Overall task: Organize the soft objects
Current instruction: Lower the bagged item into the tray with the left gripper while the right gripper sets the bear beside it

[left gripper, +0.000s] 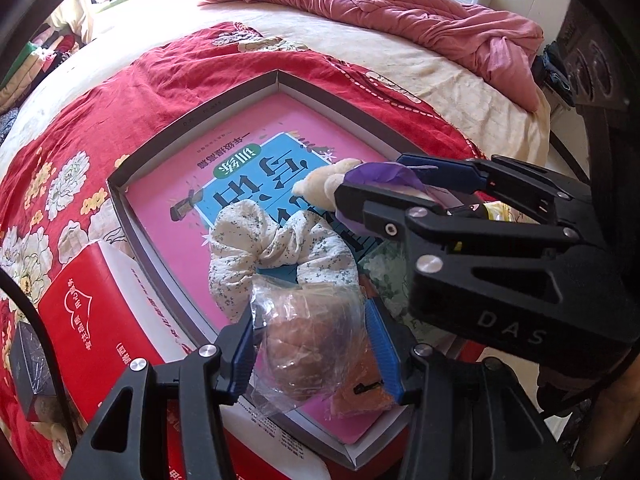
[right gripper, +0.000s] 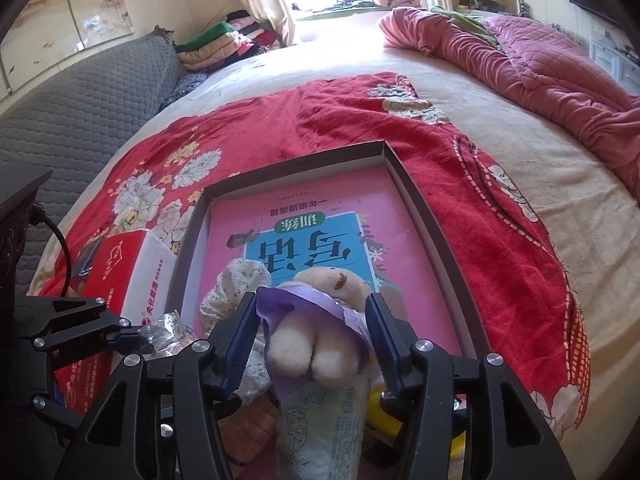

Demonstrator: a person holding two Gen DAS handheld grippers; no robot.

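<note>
A shallow grey box (right gripper: 384,145) lies on the red flowered blanket with a pink-and-blue book (right gripper: 320,216) flat inside it. A white floral scrunchie (left gripper: 276,248) rests on the book. My left gripper (left gripper: 314,356) is shut on a clear plastic bag holding a brown soft lump (left gripper: 312,340), just above the box's near corner. My right gripper (right gripper: 312,332) stands open around a cream plush bear in a purple dress (right gripper: 320,344); small gaps show beside both pads. The bear rests on a pale tissue packet (right gripper: 324,420). The right gripper (left gripper: 372,180) enters the left wrist view from the right.
A red tissue box (left gripper: 100,312) sits against the grey box's left side. A crumpled pink quilt (right gripper: 540,64) fills the far right of the bed. A grey padded headboard (right gripper: 80,112) runs along the left. Something yellow (right gripper: 384,412) lies under the right gripper.
</note>
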